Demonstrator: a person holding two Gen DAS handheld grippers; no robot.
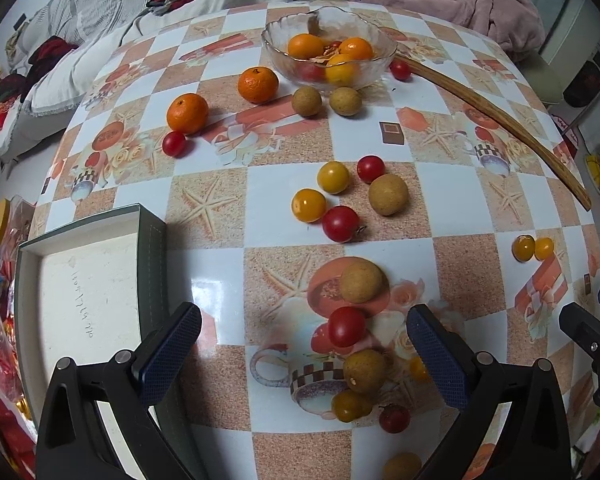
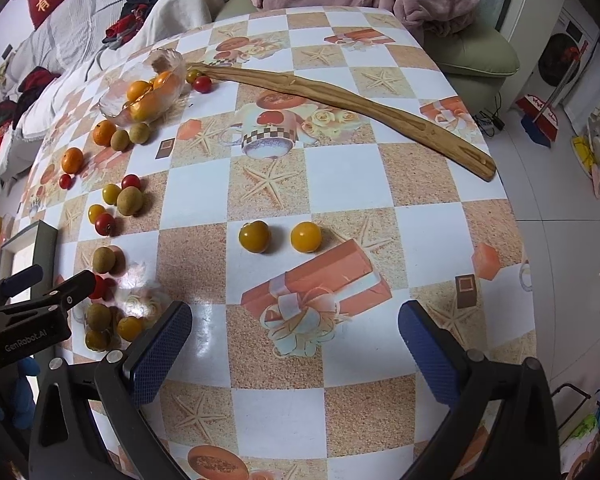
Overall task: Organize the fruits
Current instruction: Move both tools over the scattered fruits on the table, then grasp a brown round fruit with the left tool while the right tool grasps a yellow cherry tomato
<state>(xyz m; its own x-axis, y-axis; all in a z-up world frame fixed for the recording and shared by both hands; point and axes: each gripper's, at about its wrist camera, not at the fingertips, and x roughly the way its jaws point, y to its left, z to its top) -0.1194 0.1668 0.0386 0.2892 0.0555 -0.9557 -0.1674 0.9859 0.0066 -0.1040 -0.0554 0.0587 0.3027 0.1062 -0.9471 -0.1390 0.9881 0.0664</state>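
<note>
Fruits lie scattered on a checkered tablecloth. A glass bowl at the far side holds oranges and small tomatoes. Two mandarins lie left of it, with brown longans beside. My left gripper is open and empty; a red cherry tomato and a longan lie between its fingers. My right gripper is open and empty above bare cloth; two yellow tomatoes lie ahead of it. The left gripper shows at the right wrist view's left edge.
An open grey-green box with a white inside stands at the table's near left. A long curved wooden stick lies across the far right of the table. A sofa with blankets and clothes lies beyond the table.
</note>
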